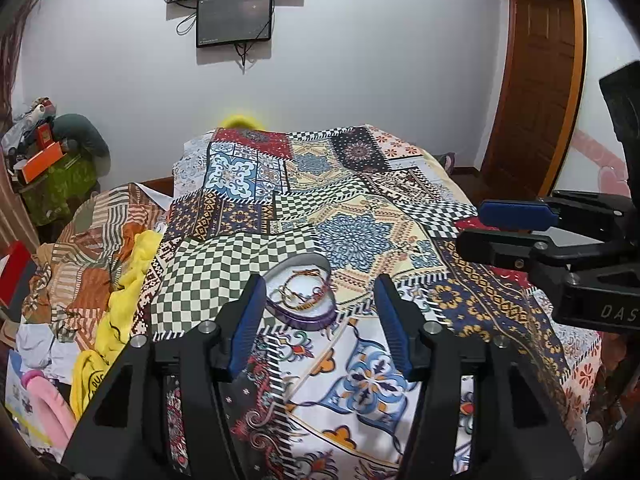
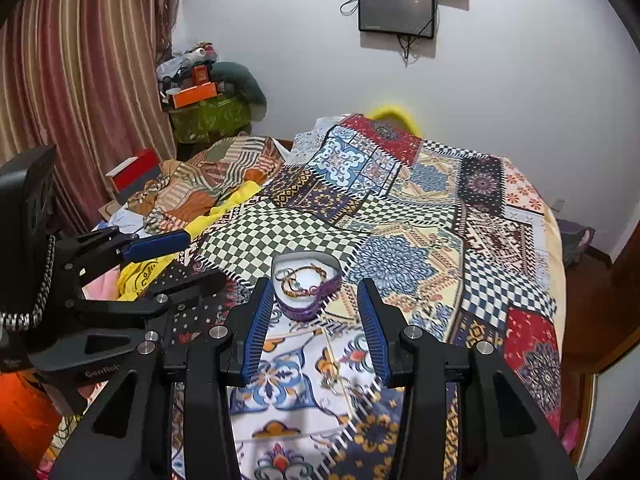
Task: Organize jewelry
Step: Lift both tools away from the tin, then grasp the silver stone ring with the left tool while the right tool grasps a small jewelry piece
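A heart-shaped jewelry box (image 1: 308,322) with a purple wall and a white inside sits uncovered on the patterned bedspread (image 1: 360,380). Several braided and gold bracelets (image 1: 304,294) lie tangled in it. My left gripper (image 1: 320,282) hovers just short of the box, open, with nothing between its blue pads (image 1: 248,320). My right gripper (image 1: 472,227) reaches in from the right, clear of the box. In the right wrist view the box (image 2: 300,312) and bracelets (image 2: 304,280) lie just beyond my open, empty right gripper (image 2: 313,284). The left gripper (image 2: 206,258) stands to the left. A thin gold chain (image 2: 330,356) lies loose on the bedspread.
Crumpled striped cloth (image 1: 92,256) and a yellow garment (image 1: 128,292) are heaped on the bed's left side. A cluttered stand with orange boxes (image 2: 196,94) sits by the striped curtain (image 2: 80,80). Two screens (image 1: 234,20) hang on the far wall; a wooden door (image 1: 540,80) is at the right.
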Available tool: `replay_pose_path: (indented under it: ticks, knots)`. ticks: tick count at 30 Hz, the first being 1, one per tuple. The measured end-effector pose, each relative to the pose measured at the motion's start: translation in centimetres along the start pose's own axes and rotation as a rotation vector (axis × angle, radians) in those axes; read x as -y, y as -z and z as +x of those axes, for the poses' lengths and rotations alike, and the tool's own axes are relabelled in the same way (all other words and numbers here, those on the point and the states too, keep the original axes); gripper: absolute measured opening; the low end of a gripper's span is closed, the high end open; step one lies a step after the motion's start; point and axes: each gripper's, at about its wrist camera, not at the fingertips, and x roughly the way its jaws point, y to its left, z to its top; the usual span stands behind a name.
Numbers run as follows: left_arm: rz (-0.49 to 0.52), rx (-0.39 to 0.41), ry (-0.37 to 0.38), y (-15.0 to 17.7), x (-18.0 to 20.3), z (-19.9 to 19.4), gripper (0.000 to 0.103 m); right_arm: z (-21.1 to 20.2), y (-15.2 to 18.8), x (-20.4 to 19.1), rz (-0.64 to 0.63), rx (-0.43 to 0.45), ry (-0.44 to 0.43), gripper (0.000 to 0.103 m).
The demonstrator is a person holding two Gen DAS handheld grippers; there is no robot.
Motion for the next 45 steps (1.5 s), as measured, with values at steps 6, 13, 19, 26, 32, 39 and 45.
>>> replay_pose_path:
  ticks: [6,13,19,26,32,39,45]
  knots:
    - [0.0,-0.023,0.024,0.9,1.6,0.1,0.058,-1.0,1.9,1.4,0.016,-0.008,0.04,0.04]
    - [0.0,-0.096,0.055,2.2,3.4,2.6,0.058,-1.0,4.3,3.9,0.07,-0.047,0.064,0.04]
    - [0.015,-0.163,0.076,3.7,4.6,5.0,0.058,-0.3,6.4,5.8,0.093,-0.092,0.098,0.04]
    - [0.029,-0.222,0.106,5.1,6.0,7.2,0.058,1.4,8.8,8.0,0.124,-0.173,0.109,0.04]
    - [0.033,-0.253,0.146,5.5,7.3,9.0,0.056,2.3,9.3,8.6,0.144,-0.192,0.087,0.04]
    - [0.037,-0.294,0.17,5.9,8.3,10.9,0.045,3.0,9.5,8.4,0.148,-0.193,0.055,0.04]
    - [0.023,-0.299,0.186,5.8,8.6,11.6,0.044,3.6,9.7,8.6,0.147,-0.204,0.047,0.04]
